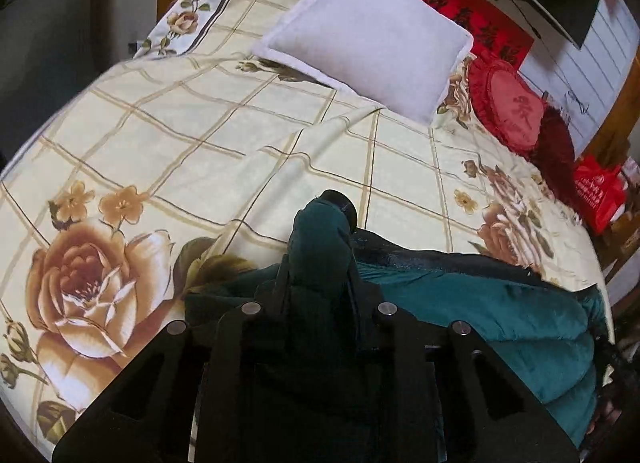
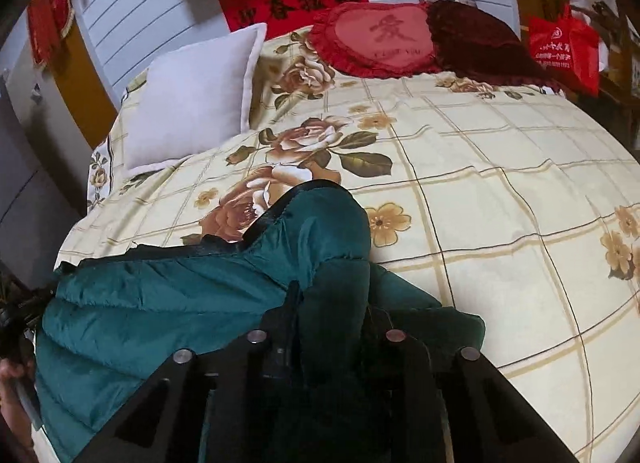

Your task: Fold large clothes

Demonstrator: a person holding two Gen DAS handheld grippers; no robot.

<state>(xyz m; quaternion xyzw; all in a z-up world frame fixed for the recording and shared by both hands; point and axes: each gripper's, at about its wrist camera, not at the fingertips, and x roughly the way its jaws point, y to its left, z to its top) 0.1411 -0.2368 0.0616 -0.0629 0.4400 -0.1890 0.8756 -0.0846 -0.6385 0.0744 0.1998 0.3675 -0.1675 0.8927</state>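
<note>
A dark teal padded jacket (image 1: 500, 311) with a black trim lies across the near edge of a bed with a cream checked, rose-print cover (image 1: 200, 135). My left gripper (image 1: 320, 263) is shut on a bunched fold of the jacket, which bulges up between its fingers. In the right wrist view the jacket (image 2: 140, 311) spreads to the left. My right gripper (image 2: 332, 295) is shut on another bunched part of it, held just above the bed cover (image 2: 480, 183).
A white pillow (image 1: 368, 63) lies at the head of the bed, also in the right wrist view (image 2: 192, 103). A red heart cushion (image 2: 380, 39) and a dark red cushion (image 2: 480, 43) lie beside it. A red bag (image 2: 564, 47) stands off the bed's right side.
</note>
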